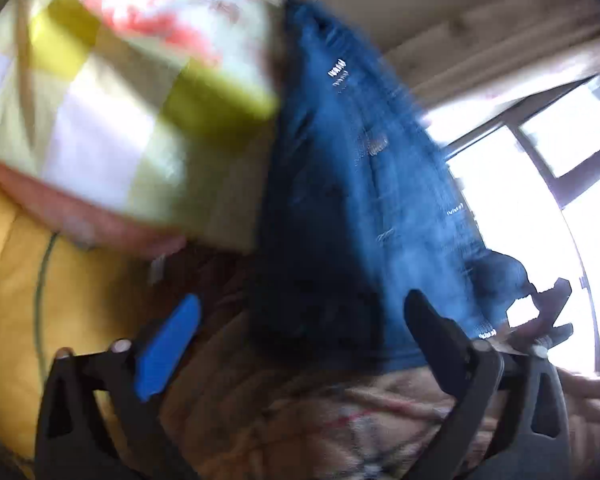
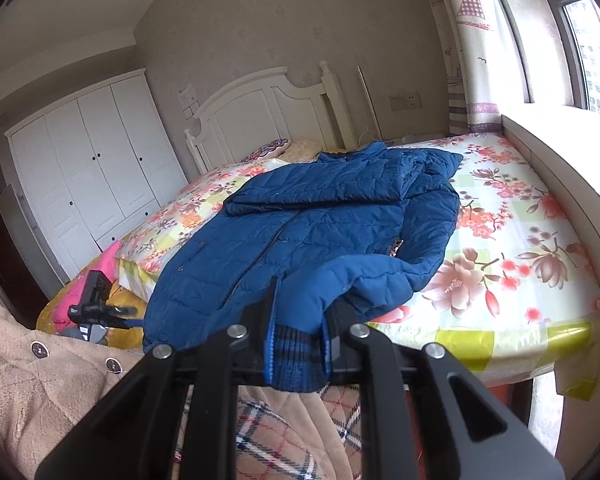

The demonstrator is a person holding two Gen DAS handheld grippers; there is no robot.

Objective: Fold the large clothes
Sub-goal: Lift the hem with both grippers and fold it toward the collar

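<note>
Fingers of the right gripper (image 2: 298,320) are clenched on the ribbed cuff (image 2: 296,360) of the blue quilted jacket (image 2: 300,220), holding that sleeve up off the near edge of the bed (image 2: 540,240). The left gripper (image 1: 300,332) has its jaws spread wide with nothing pressed between them — blue fabric hangs just ahead of it, though that view is blurred.

The jacket lies front-up across the floral bedspread, one sleeve already laid over the chest, its hem hanging toward the bed's foot. By the look of it the second sleeve fold is in hand: next the cuff wants carrying up and inward across the body, then letting go flat, while the free gripper takes the hem.

Beyond stand a white headboard (image 2: 268,104), a white wardrobe (image 2: 88,168), a patterned curtain (image 2: 468,40) and a bright window (image 2: 580,32) — a beige coat (image 2: 40,392) lies nearest.
</note>
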